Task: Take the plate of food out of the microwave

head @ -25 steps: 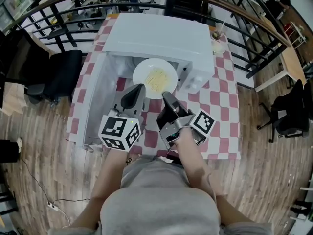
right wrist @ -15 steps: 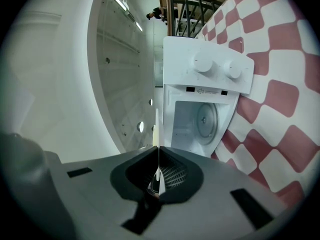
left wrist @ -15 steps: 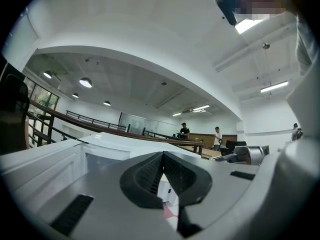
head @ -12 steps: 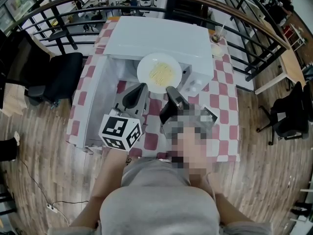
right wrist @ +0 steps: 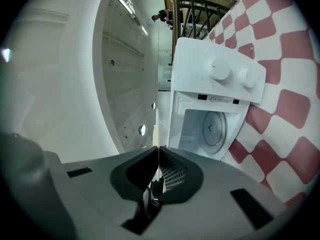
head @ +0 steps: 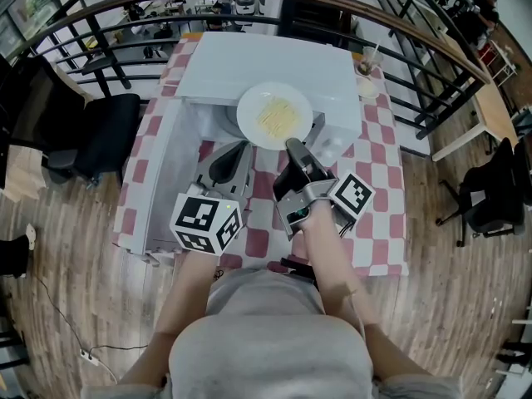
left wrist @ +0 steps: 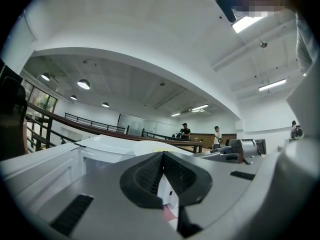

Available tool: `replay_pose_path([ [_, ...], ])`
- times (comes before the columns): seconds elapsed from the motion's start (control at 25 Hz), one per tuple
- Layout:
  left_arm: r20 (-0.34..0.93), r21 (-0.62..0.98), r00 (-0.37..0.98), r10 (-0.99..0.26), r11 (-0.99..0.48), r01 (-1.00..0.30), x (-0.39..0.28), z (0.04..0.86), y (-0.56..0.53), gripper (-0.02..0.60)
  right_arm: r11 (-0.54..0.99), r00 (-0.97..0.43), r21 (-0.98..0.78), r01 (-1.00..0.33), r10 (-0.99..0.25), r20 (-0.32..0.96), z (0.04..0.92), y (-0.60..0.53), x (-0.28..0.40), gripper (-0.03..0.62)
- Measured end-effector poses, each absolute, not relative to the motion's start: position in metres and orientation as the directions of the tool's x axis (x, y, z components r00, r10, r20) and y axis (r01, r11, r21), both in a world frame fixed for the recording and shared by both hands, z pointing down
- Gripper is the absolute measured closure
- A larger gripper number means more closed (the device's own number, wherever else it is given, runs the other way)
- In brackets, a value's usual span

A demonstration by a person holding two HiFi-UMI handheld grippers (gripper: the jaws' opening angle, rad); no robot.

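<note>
right tool (head: pixel 293 145): clenched on the near rim of the plate of food (head: pixel 248 106), rolled on its side; plate reads edge-on between the jaws in the right gripper view
plate of food: white, yellow pile on it, looks like noodles; out of the cavity, held in the air at the microwave (head: pixel 266 61) front
left tool (head: pixel 238 150): jaws together on nothing, pointing at the microwave, just left of the plate, not touching it
microwave: white, on the worktop (head: pixel 376 173) with red-and-white check cloth
door (head: pixel 162 173): swung open to the left
cavity: turntable (right wrist: pixel 212 129) bare
far right corner of worktop: cup with straw (head: pixel 368 80), well apart from the plate
</note>
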State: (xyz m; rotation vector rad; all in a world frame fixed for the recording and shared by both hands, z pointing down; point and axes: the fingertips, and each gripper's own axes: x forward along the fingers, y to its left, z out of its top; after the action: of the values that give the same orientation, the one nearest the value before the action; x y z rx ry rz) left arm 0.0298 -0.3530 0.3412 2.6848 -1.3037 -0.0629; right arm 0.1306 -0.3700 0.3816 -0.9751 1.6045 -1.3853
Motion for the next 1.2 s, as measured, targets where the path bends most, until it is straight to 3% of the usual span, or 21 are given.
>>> replay_pose_path([
  [1.2,0.018,0.1,0.606,-0.796,-0.601,-0.793,0.036,0.33,-0.363,0.581,0.117,-0.322,-0.99,-0.078,-0.943,-0.086,0.369,-0.395,0.134,0.565],
])
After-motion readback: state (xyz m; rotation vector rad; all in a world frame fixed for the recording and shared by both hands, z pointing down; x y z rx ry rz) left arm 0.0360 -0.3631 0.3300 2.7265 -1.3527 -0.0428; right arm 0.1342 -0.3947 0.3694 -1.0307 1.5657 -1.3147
